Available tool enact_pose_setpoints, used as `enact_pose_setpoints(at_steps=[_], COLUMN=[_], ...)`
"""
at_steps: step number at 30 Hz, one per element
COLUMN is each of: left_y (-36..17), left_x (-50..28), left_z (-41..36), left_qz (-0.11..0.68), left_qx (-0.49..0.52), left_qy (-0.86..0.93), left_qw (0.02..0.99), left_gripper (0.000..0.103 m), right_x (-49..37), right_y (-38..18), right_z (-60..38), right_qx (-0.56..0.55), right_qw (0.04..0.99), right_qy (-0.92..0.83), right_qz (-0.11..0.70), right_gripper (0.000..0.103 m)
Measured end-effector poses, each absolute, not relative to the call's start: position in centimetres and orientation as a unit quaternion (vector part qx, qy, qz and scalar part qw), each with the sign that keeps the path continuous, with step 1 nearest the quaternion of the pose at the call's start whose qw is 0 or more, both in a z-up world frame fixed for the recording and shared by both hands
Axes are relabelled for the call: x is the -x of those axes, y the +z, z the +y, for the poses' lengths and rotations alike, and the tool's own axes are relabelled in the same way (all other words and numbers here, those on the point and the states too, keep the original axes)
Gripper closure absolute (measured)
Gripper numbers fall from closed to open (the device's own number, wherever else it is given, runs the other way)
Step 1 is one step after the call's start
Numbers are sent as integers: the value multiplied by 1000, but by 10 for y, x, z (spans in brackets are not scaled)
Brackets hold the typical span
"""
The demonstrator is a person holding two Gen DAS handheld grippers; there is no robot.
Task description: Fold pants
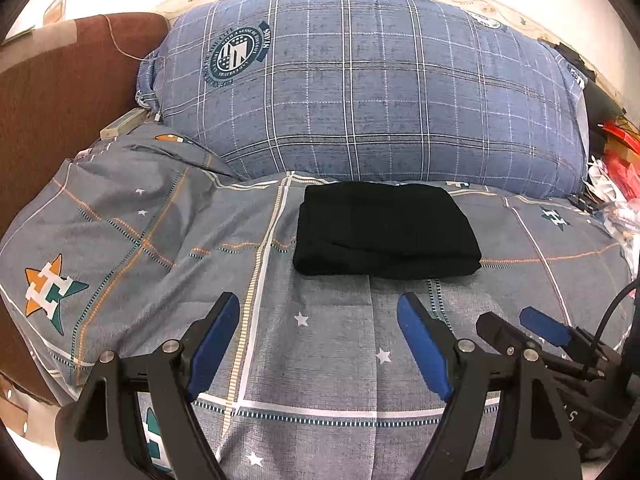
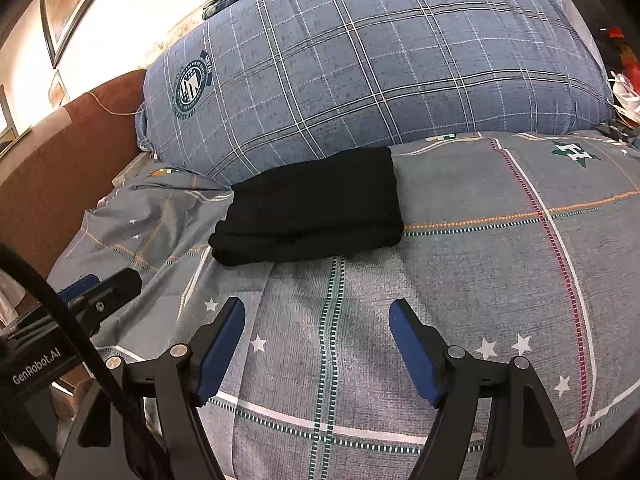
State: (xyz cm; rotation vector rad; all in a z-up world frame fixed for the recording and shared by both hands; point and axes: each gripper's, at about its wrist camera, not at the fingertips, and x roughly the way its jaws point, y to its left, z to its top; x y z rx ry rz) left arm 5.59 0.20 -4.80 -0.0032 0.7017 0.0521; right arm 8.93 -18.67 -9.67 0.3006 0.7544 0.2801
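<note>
The left gripper (image 1: 318, 312) was held with blue pads spread apart, nothing between them, just above the grey star-print bedspread (image 1: 160, 240). The right gripper (image 2: 317, 318) was likewise spread wide and empty, close beside the left one. The black pants (image 1: 384, 230) were seen folded into a compact rectangle on the bedspread, just beyond both grippers, untouched. A blue plaid pillow (image 1: 360, 88) was propped directly behind the pants. A brown headboard (image 1: 60, 100) was seen at far left.
</note>
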Motion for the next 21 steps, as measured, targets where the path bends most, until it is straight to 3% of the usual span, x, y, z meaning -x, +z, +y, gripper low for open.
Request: enact_pose_setpoints(at_steps=[8,12,17,21], left_y=[-35,-19,-6,-6], left_x=[-42,-22,-4,-8], left_z=[7,8,13,17], left_qz=[289,215,151,169], left_qx=[5,-3,-1,1], left_qy=[53,94,120,105], left_qw=[956,972,981,980], left_gripper=[21,0,0,0], right_x=[-87,-85,-82,-80], right_y=[-97,-95,-93,-94], right_z=[-181,-178,-173,-168], right_qx=[-136,-130,-122,-117], right_qw=[911,913,916,915], right_qy=[137,138,142,147], right_qz=[365,360,356,357], right_gripper=[23,22,22,21])
